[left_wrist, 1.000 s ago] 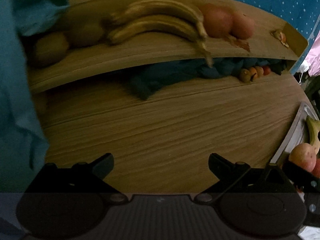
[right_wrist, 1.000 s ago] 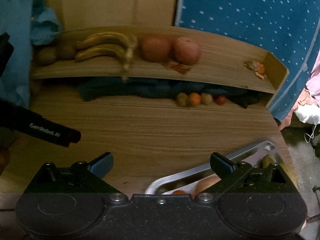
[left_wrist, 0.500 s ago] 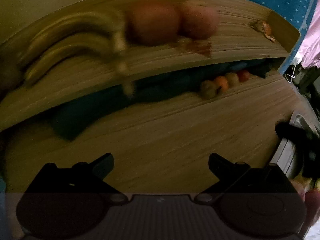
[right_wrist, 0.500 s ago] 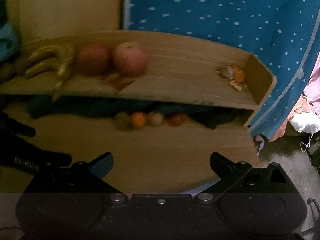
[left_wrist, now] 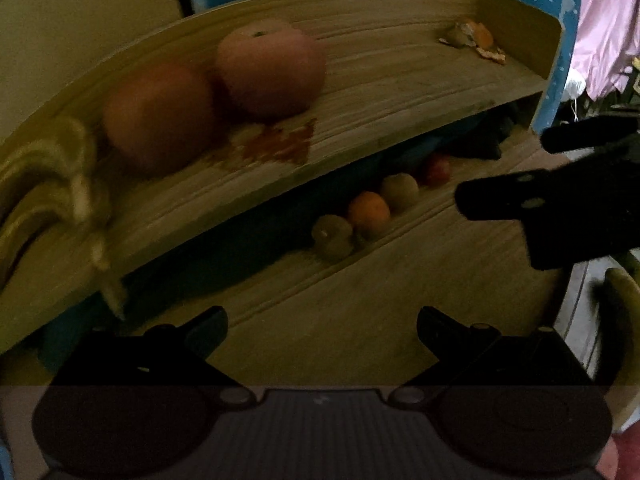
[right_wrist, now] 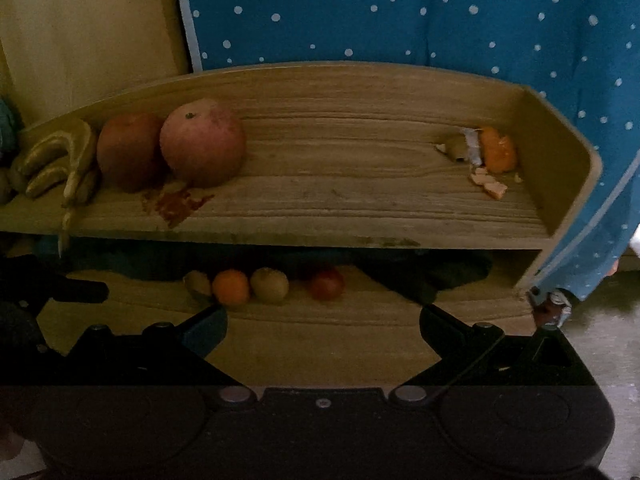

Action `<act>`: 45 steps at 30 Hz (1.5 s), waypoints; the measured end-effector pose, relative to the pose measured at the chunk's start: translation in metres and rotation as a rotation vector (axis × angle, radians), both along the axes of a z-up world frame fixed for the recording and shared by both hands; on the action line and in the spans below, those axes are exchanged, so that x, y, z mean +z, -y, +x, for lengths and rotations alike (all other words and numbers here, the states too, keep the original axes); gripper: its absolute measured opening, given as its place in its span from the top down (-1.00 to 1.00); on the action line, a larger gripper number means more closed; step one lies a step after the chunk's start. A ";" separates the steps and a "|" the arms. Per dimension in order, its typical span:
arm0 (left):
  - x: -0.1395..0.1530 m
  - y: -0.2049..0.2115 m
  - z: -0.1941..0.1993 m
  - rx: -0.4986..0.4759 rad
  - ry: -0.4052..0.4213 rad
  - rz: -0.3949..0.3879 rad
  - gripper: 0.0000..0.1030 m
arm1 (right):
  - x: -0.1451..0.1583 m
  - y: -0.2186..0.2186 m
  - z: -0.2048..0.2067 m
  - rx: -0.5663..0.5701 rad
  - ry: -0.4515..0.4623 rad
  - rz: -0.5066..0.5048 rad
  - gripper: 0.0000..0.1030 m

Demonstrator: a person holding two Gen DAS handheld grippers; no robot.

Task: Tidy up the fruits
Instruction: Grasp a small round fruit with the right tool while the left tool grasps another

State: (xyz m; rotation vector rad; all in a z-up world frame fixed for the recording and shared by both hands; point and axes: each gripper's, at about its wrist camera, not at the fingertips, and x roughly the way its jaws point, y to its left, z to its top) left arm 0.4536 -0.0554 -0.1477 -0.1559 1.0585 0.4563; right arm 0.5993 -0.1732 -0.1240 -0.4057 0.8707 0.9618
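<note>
On shelf (right_wrist: 360,192): apples (right_wrist: 202,142), bananas (right_wrist: 60,160); both claws (right_wrist: 323,320) wide, empty; peel (right_wrist: 492,152) rightward.

both the left gripper (left_wrist: 322,324) and right gripper (right_wrist: 323,324) gape wide, holding nothing.

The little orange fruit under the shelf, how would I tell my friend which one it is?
Find the long wooden shelf in front of the blue dotted cloth, then look underneath it at the row of four small round fruits on the wooden tabletop. The small round orange fruit is second from the left, the only bright orange one, between two dull greenish-brown fruits.
</note>
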 end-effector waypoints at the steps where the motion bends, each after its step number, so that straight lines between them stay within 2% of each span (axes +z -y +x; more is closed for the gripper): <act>1: -0.001 0.001 0.003 -0.006 -0.001 0.007 -0.99 | -0.001 -0.001 0.001 0.002 -0.003 0.001 -0.97; 7: 0.000 0.002 0.013 -0.025 0.026 0.049 -0.95 | -0.011 -0.005 0.010 0.004 -0.017 0.000 -0.80; 9: 0.000 0.003 0.015 -0.020 0.039 0.064 -0.90 | -0.013 -0.005 0.013 0.010 -0.021 0.002 -0.68; 19: -0.005 -0.002 0.018 -0.034 0.036 0.069 -0.51 | -0.019 -0.017 0.016 0.099 -0.102 0.045 -0.38; 21: -0.006 -0.004 0.020 -0.035 0.031 0.072 -0.42 | -0.022 -0.021 0.017 0.105 -0.111 0.042 -0.20; 24: -0.008 -0.006 0.022 -0.035 0.026 0.067 -0.24 | -0.026 -0.027 0.019 0.109 -0.134 0.046 -0.07; 31: -0.010 -0.009 0.024 -0.037 0.039 0.066 -0.10 | -0.027 -0.040 0.019 0.126 -0.139 0.062 0.01; 35: -0.010 -0.008 0.026 -0.043 0.044 0.060 0.03 | -0.024 -0.045 0.016 0.132 -0.132 0.047 0.14; 41: -0.011 -0.007 0.032 -0.046 0.053 0.051 0.27 | -0.033 -0.046 0.014 0.116 -0.184 0.044 0.15; 45: -0.010 -0.009 0.027 -0.040 0.054 0.053 0.32 | -0.039 -0.046 0.015 0.082 -0.223 0.057 0.18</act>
